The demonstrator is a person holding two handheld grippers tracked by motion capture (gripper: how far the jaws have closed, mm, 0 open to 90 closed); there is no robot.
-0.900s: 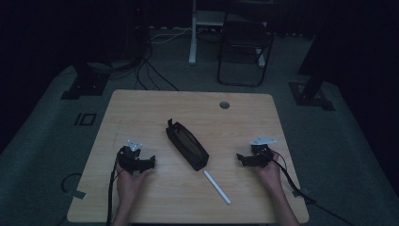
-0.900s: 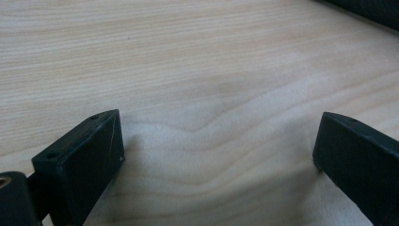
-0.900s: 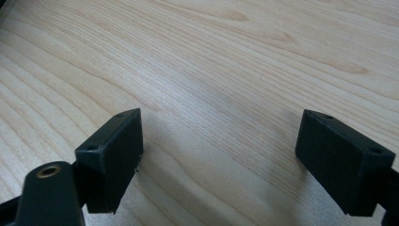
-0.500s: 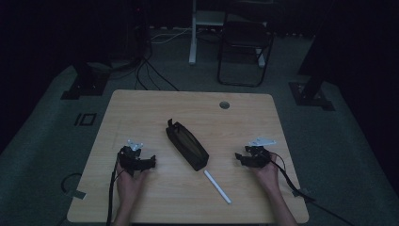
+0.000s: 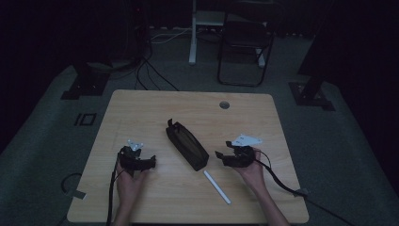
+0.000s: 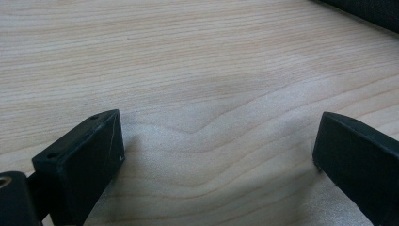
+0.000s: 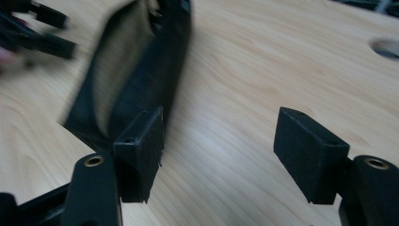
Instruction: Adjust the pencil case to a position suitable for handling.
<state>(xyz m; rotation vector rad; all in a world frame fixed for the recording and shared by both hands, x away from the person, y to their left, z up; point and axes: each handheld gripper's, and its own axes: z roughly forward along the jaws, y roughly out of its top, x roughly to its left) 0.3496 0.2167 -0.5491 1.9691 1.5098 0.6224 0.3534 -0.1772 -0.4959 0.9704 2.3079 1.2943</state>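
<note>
Holding both grippers low over the table point(image 5: 155, 108), we kept the left gripper point(image 6: 216, 150) and right gripper point(image 7: 219, 141) wide open and empty; the case point(image 5: 187, 143) lay between them, the pen point(image 5: 217, 187) just beside its near end.

A dim recording studio or lab: a lone wooden tabletop point(image 5: 141, 108) stands on grey carpet point(image 5: 329, 141), with stand bases point(image 5: 84, 87), loose floor cables point(image 5: 150, 77) and a folding chair point(image 5: 244, 47) beyond the jaws.

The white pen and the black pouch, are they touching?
Apart. The high view shows bare wood between the white pen and the near end of the black pouch.
</note>
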